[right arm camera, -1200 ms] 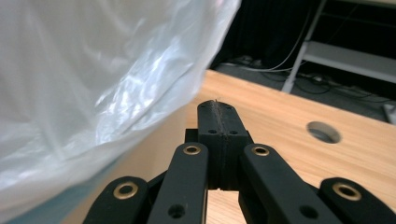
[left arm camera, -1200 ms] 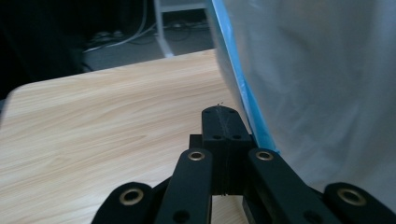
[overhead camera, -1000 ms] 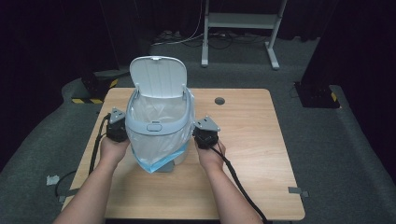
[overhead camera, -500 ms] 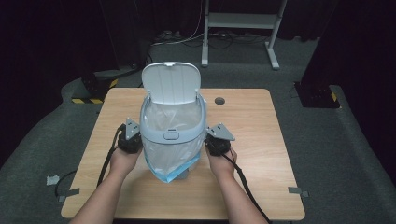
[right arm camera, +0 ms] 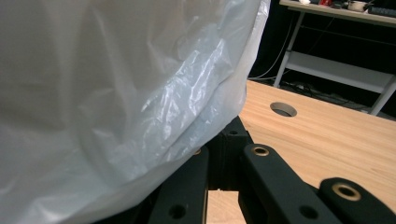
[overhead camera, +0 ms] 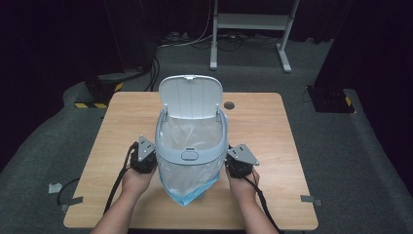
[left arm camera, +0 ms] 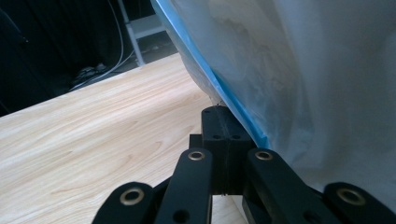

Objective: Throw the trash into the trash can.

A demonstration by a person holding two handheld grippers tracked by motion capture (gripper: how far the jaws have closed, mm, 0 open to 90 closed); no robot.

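- Since the earlier frames the bin ring with its bag has come toward the person and squared up, the lid no longer leaning left, and both hands have slid back with it toward the near edge of the tabletop.
- That pale grey-blue ring sits over the middle of the tabletop, its flip lid standing open at the far side, with a small oval catch at its near rim.
- From it hangs the plastic bag, thin, milky and crinkled, with a blue seam along its edge; it narrows to a point that reaches the wood near the front edge.
- The left gripper is at the ring's left flank and the right gripper at its right, each just beside the bag.
- In the left gripper view the jaws stand closed together, the bag's blue edge touching their tip; whether any film is pinched I cannot tell.
- In the right gripper view the jaws are likewise drawn together, with the bag's film draped over them; a grip on it cannot be made out.
- My reading: the step in hand is carrying or steadying the ring and bag between the two grippers.
- The next move likely calls for even pressure from both sides and a level ring, since the thin film could slip or tear.
- Round cable hole lies in the light, grained wood beyond the lid; a white metal frame stands on the grey carpet farther back.
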